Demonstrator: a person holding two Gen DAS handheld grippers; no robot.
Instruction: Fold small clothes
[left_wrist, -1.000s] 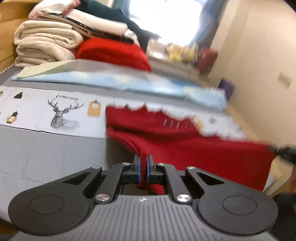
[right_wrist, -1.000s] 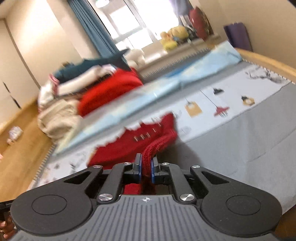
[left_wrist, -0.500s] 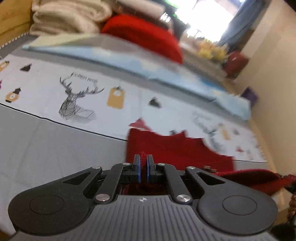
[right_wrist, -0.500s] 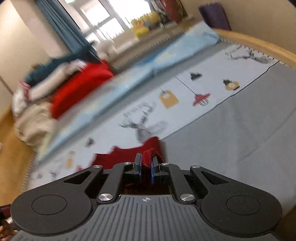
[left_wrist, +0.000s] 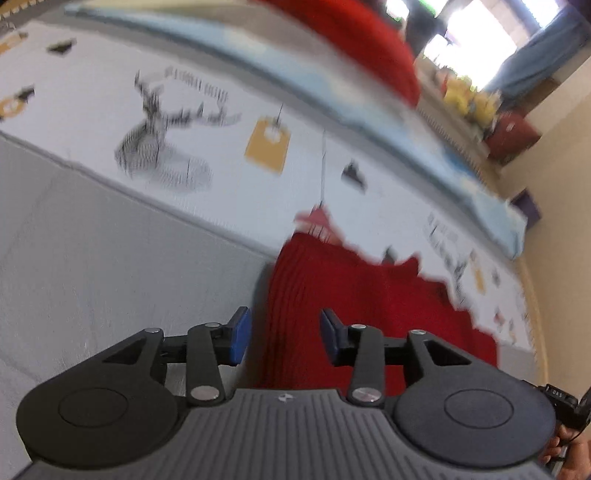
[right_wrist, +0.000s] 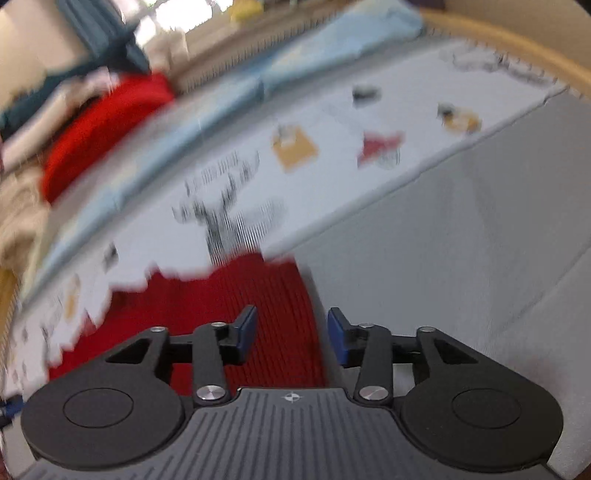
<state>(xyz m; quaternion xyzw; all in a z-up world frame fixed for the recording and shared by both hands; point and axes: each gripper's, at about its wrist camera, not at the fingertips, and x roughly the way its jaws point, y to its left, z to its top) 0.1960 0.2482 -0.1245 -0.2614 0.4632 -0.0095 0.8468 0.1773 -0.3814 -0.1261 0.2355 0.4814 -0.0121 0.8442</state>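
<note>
A small red knitted garment (left_wrist: 354, 291) lies flat on the bed, partly on the grey sheet and partly on the white printed cloth. My left gripper (left_wrist: 284, 338) is open just above its left edge, with the blue pads (left_wrist: 238, 334) apart and nothing between them. The same garment shows in the right wrist view (right_wrist: 229, 310). My right gripper (right_wrist: 291, 336) is open over its right edge, empty. Both views are blurred by motion.
A white cloth with a deer print (left_wrist: 159, 147) and tag prints lies beyond the garment. A light blue blanket (left_wrist: 332, 92) runs behind it. A pile of folded red (right_wrist: 103, 125) and cream clothes sits at the back. The wooden bed edge (right_wrist: 517, 40) is at right.
Both grippers were shut on the red garment and lowered it onto the bed. Now both have opened and let it go, and it lies flat.
</note>
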